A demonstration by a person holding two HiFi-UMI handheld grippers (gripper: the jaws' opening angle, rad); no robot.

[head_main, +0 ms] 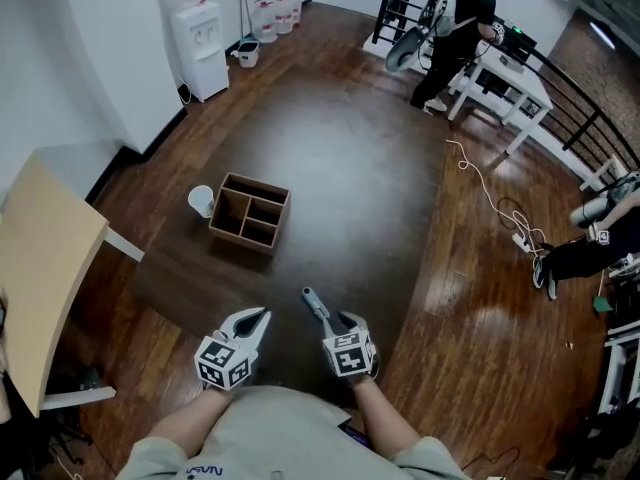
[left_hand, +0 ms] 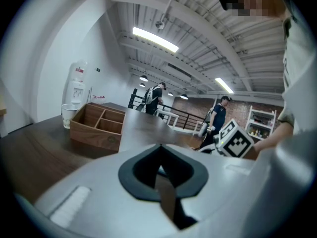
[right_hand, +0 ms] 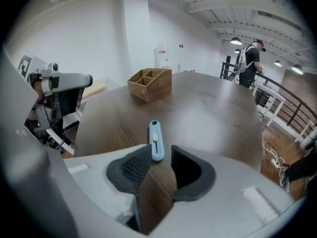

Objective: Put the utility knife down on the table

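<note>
Utility knife (right_hand: 155, 140): lies flat on the bench (head_main: 380, 188) by its near edge, its near end between the tips of the right gripper (right_hand: 161, 155).
Right gripper: jaws spread, pads not pressing the knife.
Left gripper (left_hand: 158, 150): jaws together, empty.
Done: the knife looks set down and released.
Left: only drawing the right gripper clear.

- The head view looks steeply down on the dark table (head_main: 340, 188) from above the wearer's chest.
- Both gripper views sit low behind their jaws, facing across the tabletop.
- All three share the wooden box (head_main: 250, 208).
</note>
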